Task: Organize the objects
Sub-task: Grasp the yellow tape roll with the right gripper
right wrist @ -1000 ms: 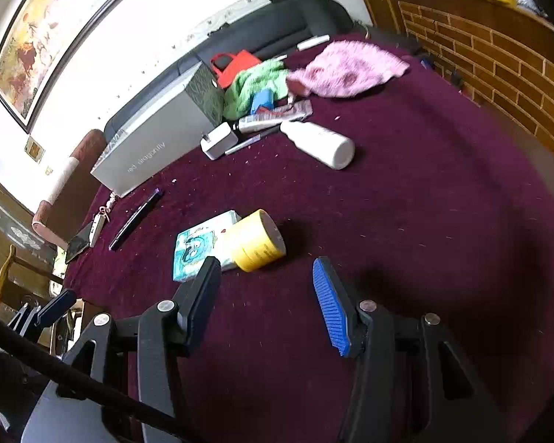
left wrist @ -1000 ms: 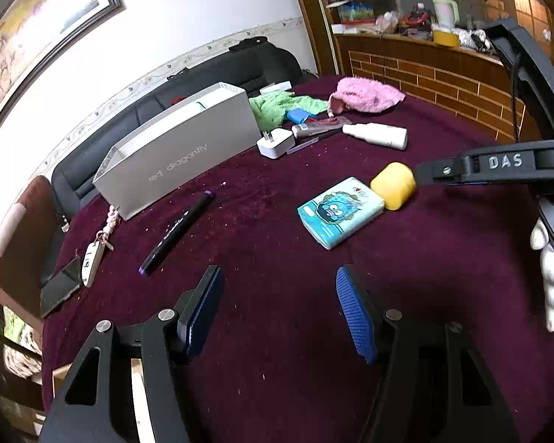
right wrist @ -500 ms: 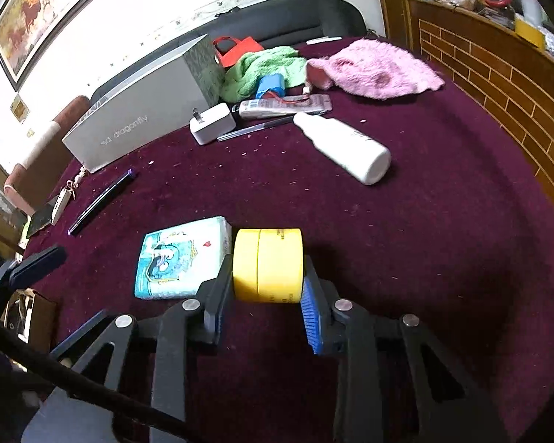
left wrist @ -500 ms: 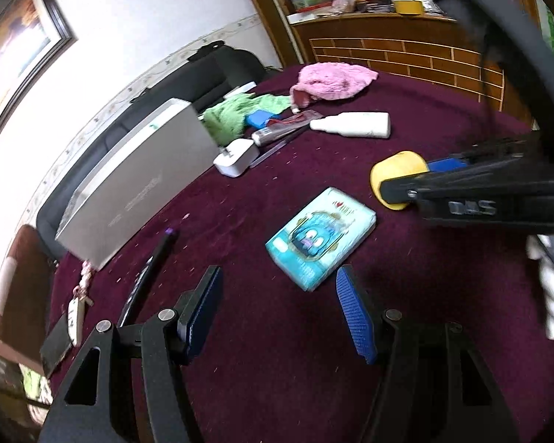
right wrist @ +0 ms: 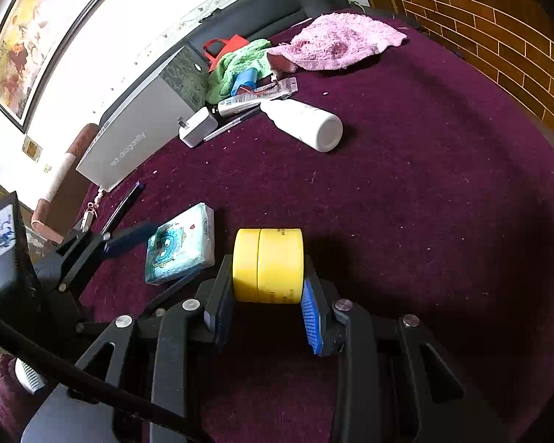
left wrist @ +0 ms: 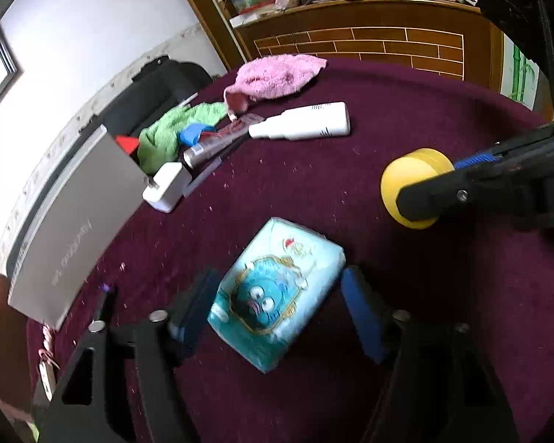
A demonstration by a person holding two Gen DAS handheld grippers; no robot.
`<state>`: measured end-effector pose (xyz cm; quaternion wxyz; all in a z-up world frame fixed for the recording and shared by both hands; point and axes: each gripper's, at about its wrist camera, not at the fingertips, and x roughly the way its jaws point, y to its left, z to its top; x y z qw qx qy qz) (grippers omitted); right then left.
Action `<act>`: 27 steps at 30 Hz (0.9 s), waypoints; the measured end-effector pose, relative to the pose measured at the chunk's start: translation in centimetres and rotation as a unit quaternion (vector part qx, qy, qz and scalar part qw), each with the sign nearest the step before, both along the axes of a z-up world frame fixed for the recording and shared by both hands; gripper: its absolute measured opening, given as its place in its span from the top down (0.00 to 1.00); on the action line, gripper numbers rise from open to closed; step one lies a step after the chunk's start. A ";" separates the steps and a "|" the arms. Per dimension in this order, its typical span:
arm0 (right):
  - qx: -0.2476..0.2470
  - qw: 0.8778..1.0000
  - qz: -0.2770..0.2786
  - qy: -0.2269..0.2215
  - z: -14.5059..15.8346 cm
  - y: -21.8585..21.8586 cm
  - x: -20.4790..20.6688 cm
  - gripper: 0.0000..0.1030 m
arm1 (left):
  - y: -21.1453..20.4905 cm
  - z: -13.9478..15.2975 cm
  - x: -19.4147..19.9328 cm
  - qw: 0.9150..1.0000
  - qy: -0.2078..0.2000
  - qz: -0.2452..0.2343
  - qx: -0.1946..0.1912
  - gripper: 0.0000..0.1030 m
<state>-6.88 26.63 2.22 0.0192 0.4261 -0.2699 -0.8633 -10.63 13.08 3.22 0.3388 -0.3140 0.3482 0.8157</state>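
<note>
On the maroon velvet tablecloth (right wrist: pixel 424 203), the cartoon-printed tissue packet (right wrist: pixel 181 247) lies just left of the yellow tape roll (right wrist: pixel 267 264); the white plastic bottle (right wrist: pixel 306 123) lies farther back, the long grey cardboard box (right wrist: pixel 136 140) far left.

tablecloth (right wrist: pixel 424 203): matt plush velvet | tissue pack (left wrist: pixel 277 295): glossy plastic film | pink towel (right wrist: pixel 339 42): rough terry cloth

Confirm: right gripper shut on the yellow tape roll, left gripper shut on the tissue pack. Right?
Not quite. The left gripper is open: its pads straddle the tissue pack with gaps on both sides, as the left wrist view shows. The right gripper is shut on the yellow tape roll.
</note>
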 end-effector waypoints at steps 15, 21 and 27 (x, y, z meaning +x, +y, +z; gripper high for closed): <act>0.008 1.000 0.007 0.003 -0.4 -0.2 -0.2 0.71 | 1.3 0.2 2.2 0.999 0.003 0.044 0.005 0.94; 0.014 1.000 0.008 0.005 -0.3 -0.3 -0.1 0.71 | 0.5 2.1 3.9 0.998 0.016 0.063 0.015 0.97; 0.019 1.000 0.009 0.007 -0.3 -0.4 -0.1 0.71 | 0.0 3.9 5.8 0.996 0.048 0.072 0.013 0.97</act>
